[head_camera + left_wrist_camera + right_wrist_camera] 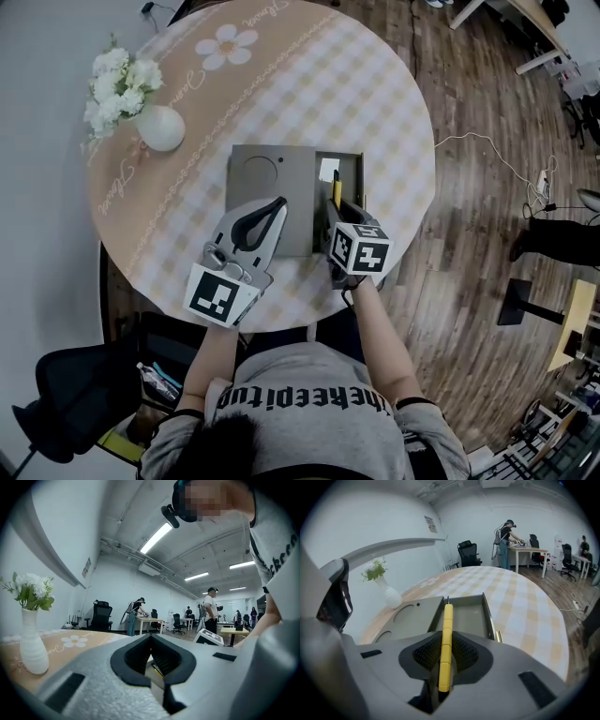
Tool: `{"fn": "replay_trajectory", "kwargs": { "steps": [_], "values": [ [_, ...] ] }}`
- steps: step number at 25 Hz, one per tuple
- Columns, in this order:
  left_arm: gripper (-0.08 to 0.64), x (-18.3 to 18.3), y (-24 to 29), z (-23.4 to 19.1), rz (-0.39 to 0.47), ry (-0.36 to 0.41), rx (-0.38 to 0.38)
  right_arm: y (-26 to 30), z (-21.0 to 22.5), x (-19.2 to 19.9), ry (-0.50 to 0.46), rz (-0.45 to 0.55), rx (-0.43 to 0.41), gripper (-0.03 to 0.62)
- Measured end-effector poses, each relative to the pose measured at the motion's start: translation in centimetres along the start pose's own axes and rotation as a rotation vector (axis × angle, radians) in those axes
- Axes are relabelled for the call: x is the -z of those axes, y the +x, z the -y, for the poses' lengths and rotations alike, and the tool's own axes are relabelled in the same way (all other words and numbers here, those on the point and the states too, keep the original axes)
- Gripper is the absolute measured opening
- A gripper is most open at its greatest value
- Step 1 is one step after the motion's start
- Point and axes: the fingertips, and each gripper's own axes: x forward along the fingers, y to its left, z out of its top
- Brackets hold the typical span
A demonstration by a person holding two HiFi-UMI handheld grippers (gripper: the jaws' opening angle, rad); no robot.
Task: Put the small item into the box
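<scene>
A thin yellow pen [337, 190] [446, 634] sticks forward out of my right gripper [337, 212] [446, 644], whose jaws are shut on it. Its tip reaches over the open compartment at the right of the grey box [272, 183] [465, 616]. A small white piece [329, 170] lies at the far end of that compartment. My left gripper [279, 203] [150, 640] hangs over the near part of the box's flat grey panel, pointing level. Its tips meet and nothing is between them.
The box sits on a round table [281, 84] with a checked peach cloth. A white vase with white flowers [159, 127] [33, 644] [391, 597] stands at the far left. In the right gripper view a brass latch [498, 636] shows beside the box. Wooden floor and a cable lie to the right.
</scene>
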Motion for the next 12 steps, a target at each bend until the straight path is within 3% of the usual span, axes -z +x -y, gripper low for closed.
{"fn": "replay_trajectory", "kwargs": {
  "steps": [4,12],
  "values": [
    [0.014,0.4,0.0,0.0,-0.025,-0.050,-0.004,0.7,0.3,0.6,0.004,-0.058,0.005,0.064],
    [0.014,0.6,0.0,-0.9,-0.012,-0.026,-0.011,2.0,0.4,1.8,-0.028,-0.148,0.020,0.064]
  ]
}}
